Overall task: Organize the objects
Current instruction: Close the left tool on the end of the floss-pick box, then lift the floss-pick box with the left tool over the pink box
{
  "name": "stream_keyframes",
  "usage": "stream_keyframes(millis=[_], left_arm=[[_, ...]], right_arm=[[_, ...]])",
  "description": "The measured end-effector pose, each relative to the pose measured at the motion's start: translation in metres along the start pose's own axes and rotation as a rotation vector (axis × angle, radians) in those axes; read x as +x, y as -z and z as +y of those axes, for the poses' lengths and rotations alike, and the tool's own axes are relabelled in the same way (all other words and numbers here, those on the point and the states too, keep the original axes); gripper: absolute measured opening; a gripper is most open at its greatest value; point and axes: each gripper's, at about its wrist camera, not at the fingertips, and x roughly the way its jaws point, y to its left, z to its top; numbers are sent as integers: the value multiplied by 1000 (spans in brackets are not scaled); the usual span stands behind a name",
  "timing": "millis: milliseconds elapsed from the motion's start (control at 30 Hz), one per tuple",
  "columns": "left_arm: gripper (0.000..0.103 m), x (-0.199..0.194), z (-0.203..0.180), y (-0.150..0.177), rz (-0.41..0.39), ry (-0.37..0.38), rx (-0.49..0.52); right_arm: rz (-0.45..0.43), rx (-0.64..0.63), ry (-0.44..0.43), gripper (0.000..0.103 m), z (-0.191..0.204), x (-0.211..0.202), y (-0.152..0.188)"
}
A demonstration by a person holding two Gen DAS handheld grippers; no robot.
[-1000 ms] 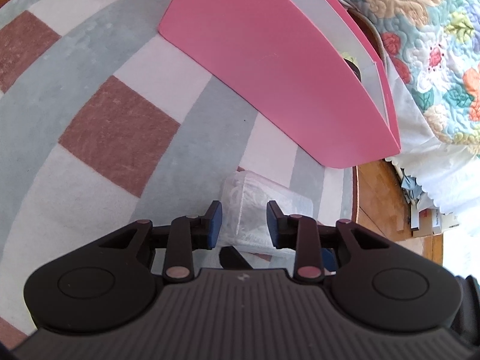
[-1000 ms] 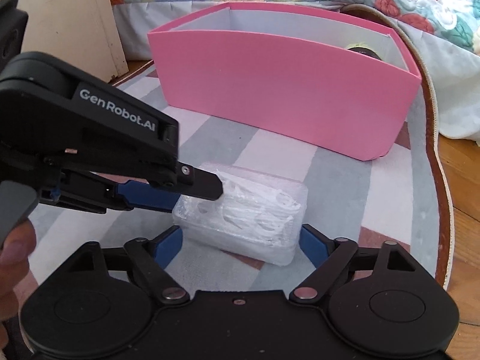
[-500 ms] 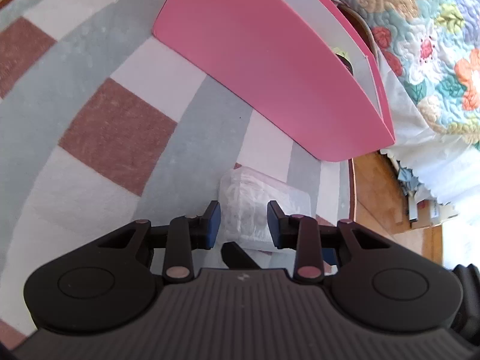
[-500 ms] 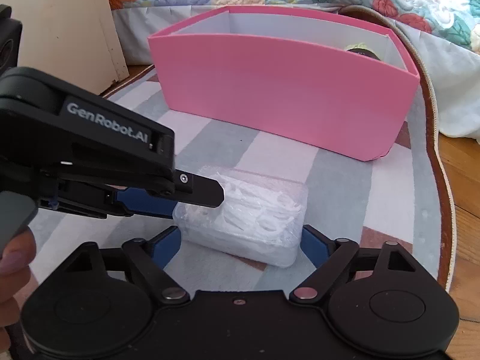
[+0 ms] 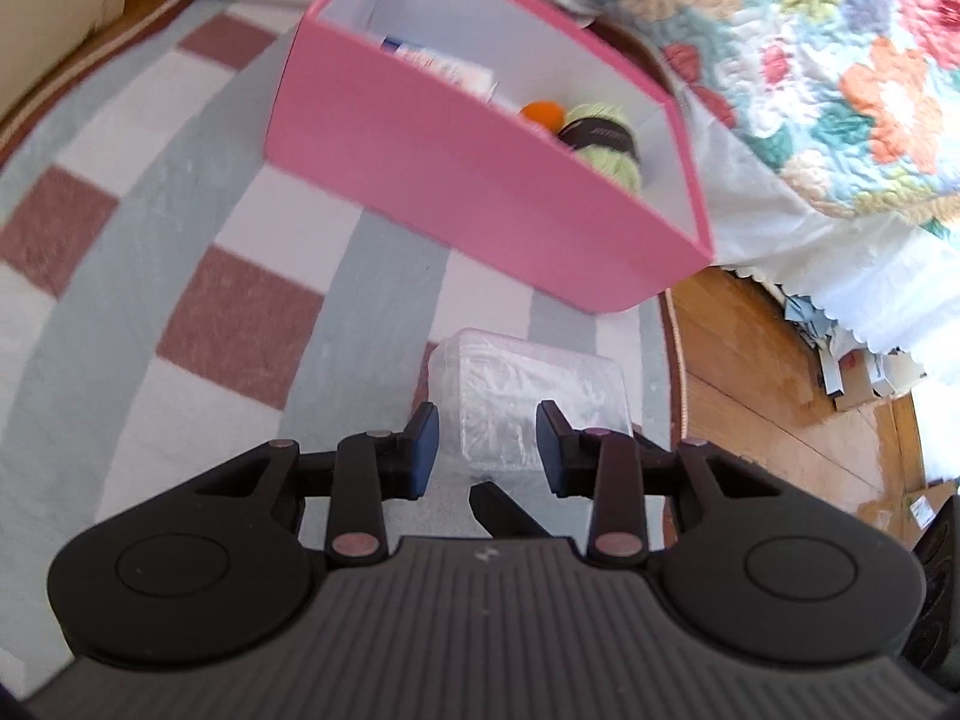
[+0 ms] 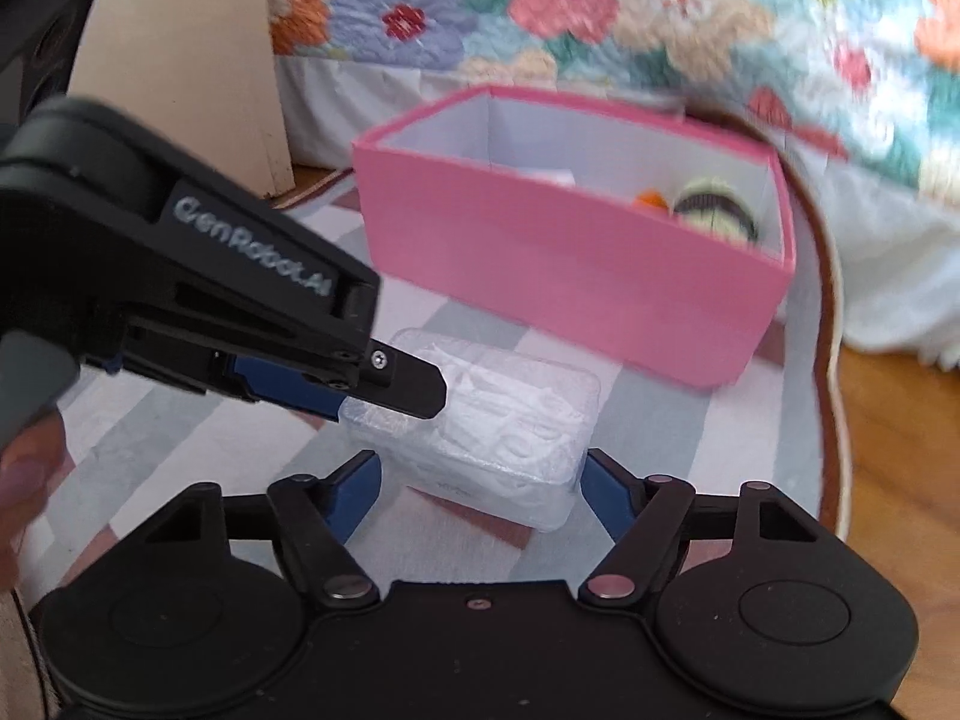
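Left wrist view: the left gripper [image 5: 487,450] has its fingers [image 5: 425,441] partly spread around the near end of a clear plastic box [image 5: 531,393] on the rug [image 5: 240,324]; contact is unclear.

Right wrist view: the right gripper [image 6: 480,489] fingers [image 6: 359,489] stand wide apart, flanking the box [image 6: 510,426], which lies before the pink bin [image 6: 558,276].

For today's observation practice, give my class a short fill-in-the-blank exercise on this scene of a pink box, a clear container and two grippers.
1. The clear plastic container lies on the checked ____.
2. Inside the pink cardboard box, the green yarn ball sits beside a small ball coloured ____.
3. The right gripper has its blue-padded fingers spread ____ on either side of the container.
4. The left gripper grips one ____ of the container.

Missing words: rug; orange; open; end
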Motion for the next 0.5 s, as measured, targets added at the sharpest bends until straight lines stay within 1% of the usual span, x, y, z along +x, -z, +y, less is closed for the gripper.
stream_keyframes(millis=[200,267,367,433,500], left_arm=[[34,-28,-16,-12,-31,5,41],[34,-36,-22,-15,-29,4,78],[36,-48,-31,-19,-55,-4,151],[37,-55,-36,-22,-74,-12,175],[37,-61,-38,-25,-85,-7,178]], right_arm=[[-64,-49,22,78,8,-22,-17],[-72,-68,23,78,11,-28,-22],[-92,-134,59,78,21,-33,-30],[-111,-156,73,78,25,-37,-34],[-125,-155,76,78,26,-42,-41]])
